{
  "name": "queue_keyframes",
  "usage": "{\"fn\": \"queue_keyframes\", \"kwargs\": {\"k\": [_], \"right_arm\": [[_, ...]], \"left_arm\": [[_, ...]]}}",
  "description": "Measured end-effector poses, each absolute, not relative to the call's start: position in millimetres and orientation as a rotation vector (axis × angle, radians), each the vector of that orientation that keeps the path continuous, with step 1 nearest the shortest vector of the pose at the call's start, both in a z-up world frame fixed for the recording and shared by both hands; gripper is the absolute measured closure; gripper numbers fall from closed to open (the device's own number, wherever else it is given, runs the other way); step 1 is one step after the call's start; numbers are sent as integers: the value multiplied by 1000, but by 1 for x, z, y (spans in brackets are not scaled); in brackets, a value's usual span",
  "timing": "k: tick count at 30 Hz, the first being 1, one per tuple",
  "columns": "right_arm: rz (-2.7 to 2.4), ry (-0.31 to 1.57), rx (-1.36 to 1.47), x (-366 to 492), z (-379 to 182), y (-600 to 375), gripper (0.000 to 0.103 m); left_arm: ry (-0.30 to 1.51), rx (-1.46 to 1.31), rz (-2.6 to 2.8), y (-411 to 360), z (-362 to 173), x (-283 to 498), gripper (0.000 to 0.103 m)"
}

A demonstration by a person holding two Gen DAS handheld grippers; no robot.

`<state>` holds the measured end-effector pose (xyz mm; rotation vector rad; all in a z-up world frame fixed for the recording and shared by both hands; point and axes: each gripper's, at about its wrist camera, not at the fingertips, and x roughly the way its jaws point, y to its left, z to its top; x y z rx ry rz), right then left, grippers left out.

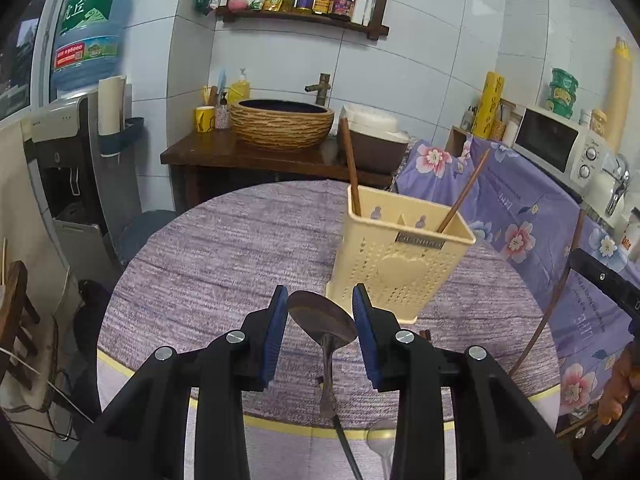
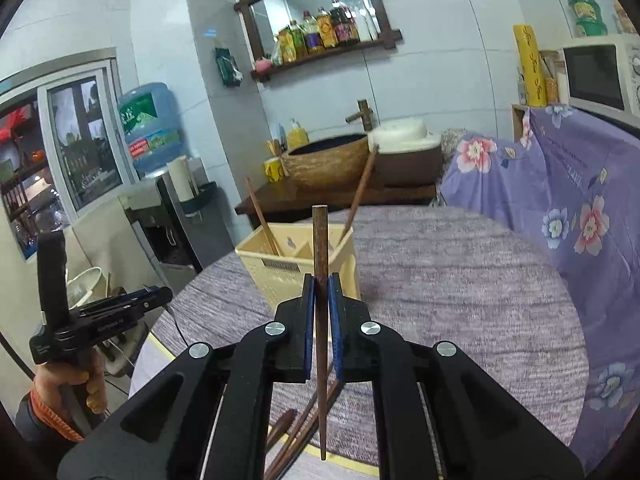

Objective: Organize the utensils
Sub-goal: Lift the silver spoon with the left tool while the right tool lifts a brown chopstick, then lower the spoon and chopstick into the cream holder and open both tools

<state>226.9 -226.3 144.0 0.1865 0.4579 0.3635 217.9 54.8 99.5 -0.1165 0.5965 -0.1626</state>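
A cream plastic utensil holder (image 1: 400,256) stands on the round purple-clothed table (image 1: 224,248) with two brown chopsticks (image 1: 351,164) leaning in it. My left gripper (image 1: 320,304) is open just in front of the holder, its blue pads either side of a metal spoon (image 1: 322,320) that lies on the cloth. My right gripper (image 2: 321,292) is shut on a brown chopstick (image 2: 320,240), held upright near the holder (image 2: 296,268). More chopsticks (image 2: 296,432) lie on the table beneath the right gripper.
A white plastic spoon (image 1: 382,440) lies at the table's near edge. Behind the table stand a wooden counter with a woven basin (image 1: 282,122), a water dispenser (image 1: 68,152) at the left and a floral-covered unit with a microwave (image 1: 560,144) at the right.
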Motion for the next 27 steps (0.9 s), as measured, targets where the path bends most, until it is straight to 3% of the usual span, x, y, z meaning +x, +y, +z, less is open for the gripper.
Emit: {"fn": "queue_keyframes", "kwargs": {"k": [14, 20, 27], "right_arm": [[339, 9, 198, 249, 249, -207, 95], [261, -61, 105, 275, 243, -185, 95], [253, 88, 160, 317, 202, -193, 95]], "left_arm": [[343, -100, -198, 17, 217, 279, 69], [335, -100, -186, 1, 207, 307, 69], [420, -102, -176, -2, 164, 324, 69]]}}
